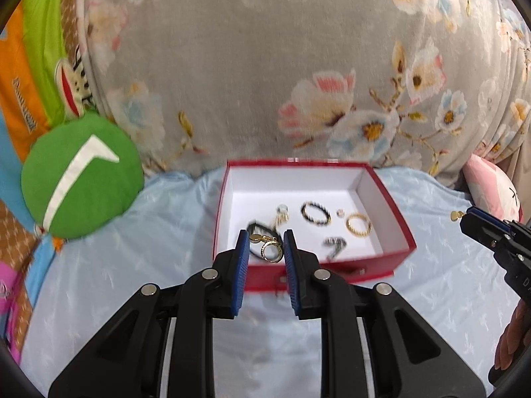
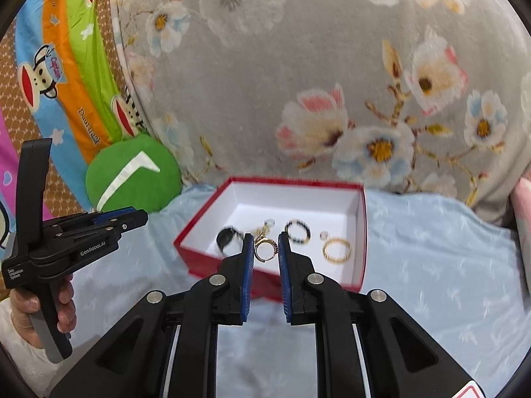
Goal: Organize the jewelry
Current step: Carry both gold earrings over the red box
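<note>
**While two earrings hover over the box, either could still slip**

Though the red box (image 1: 348,265) already holds most of the jewelry, the piece to watch is the gold hoop earring (image 2: 265,250). It sits between the fingers of the right gripper (image 2: 265,237), above the near edge of the box. Those fingers stand only narrowly apart and seem to pinch it. From the left camera its small gold disc pokes out past the fingertips toward the box. Its long axis seems to run from that disc to the hoop, across the fingers, and the open face of the hoop looks back at the wrist camera.

A second earring (image 1: 270,248) shows between the wider-set fingers of the left gripper (image 1: 265,233), slanting from a disc at upper left to a hoop at lower right. I cannot tell whether it is gripped or merely lying behind them.

My worry is the thin hold: a hoop caught by its edge could twist and drop short onto the blue-sheeted bed (image 2: 431,265). Released carelessly, it could also land across the black bead bracelet (image 2: 298,230) or gold bangle (image 2: 337,250) and tangle.
</note>
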Motion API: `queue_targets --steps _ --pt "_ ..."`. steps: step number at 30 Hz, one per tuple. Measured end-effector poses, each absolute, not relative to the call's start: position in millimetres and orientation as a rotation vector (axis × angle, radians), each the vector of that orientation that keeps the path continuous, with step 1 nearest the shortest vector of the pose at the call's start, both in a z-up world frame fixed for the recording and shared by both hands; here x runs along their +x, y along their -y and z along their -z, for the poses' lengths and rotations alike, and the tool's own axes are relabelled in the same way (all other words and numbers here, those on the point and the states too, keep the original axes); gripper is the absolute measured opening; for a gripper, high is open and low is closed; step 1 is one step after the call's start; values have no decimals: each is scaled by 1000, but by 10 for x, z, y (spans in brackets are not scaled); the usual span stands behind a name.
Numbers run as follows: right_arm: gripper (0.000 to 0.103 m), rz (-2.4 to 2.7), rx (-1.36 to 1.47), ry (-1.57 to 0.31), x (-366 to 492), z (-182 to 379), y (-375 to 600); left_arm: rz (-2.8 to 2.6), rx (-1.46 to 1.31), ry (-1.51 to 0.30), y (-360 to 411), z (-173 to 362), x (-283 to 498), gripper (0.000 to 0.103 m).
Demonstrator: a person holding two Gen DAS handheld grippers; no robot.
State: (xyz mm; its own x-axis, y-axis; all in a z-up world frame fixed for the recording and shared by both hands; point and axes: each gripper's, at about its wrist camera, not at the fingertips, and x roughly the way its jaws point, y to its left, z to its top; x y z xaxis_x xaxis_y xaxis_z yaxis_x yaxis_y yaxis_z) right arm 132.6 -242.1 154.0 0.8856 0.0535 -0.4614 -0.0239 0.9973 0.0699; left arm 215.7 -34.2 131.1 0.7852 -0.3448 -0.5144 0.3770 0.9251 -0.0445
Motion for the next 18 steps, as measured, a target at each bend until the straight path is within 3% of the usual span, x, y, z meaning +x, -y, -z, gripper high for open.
queue_targets --steps 10,18 --pt "13 -70 98 -490 2337 -1869 2644 370 120 -506 835 -1591 3084 21" --pt "13 -38 106 -568 3140 -1461 2852 363 132 -542 1185 -1255 3794 21"
